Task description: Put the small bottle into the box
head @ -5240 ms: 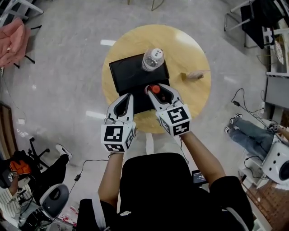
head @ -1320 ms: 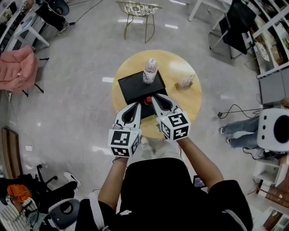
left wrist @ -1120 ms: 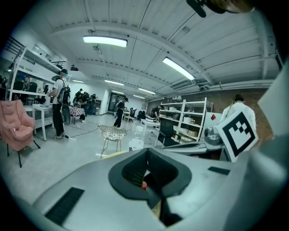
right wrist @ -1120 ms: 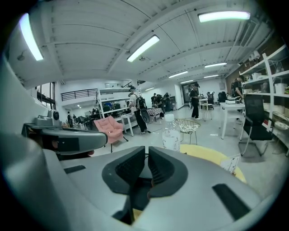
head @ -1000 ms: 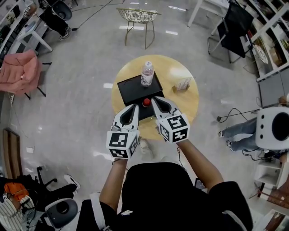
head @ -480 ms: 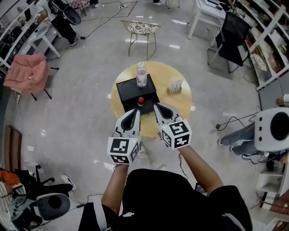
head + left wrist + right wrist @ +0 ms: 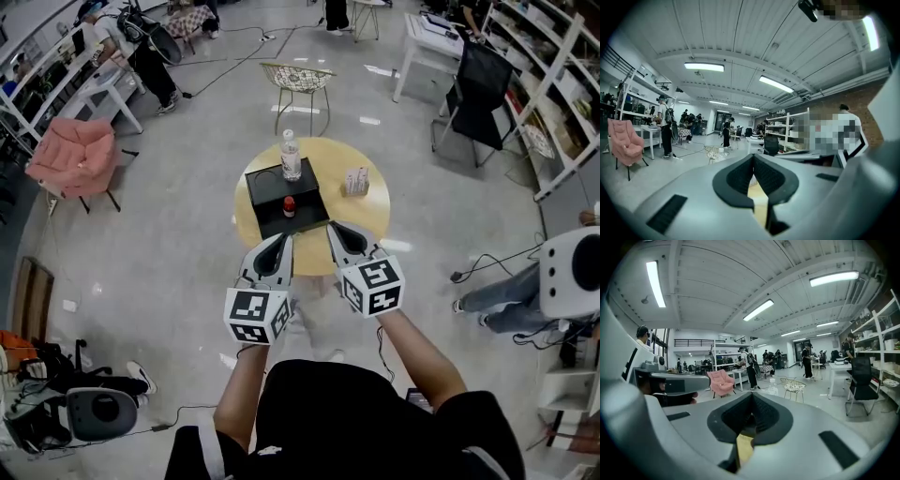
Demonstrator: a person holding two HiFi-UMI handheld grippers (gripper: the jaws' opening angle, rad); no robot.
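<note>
Both the left gripper (image 7: 284, 240) and right gripper (image 7: 334, 229) have their fingers closed on nothing.

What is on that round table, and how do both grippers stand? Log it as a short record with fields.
table: round, wooden
box: black, open on top, on the table's left half
small bottle: red cap, upright inside the box, toward its near side
large bottle: clear, upright at the box's far side
carton: small, on the table to the right of the box
left gripper: shut, nothing between the jaws
right gripper: shut, nothing between the jaws
task state: small bottle is in the box
</note>
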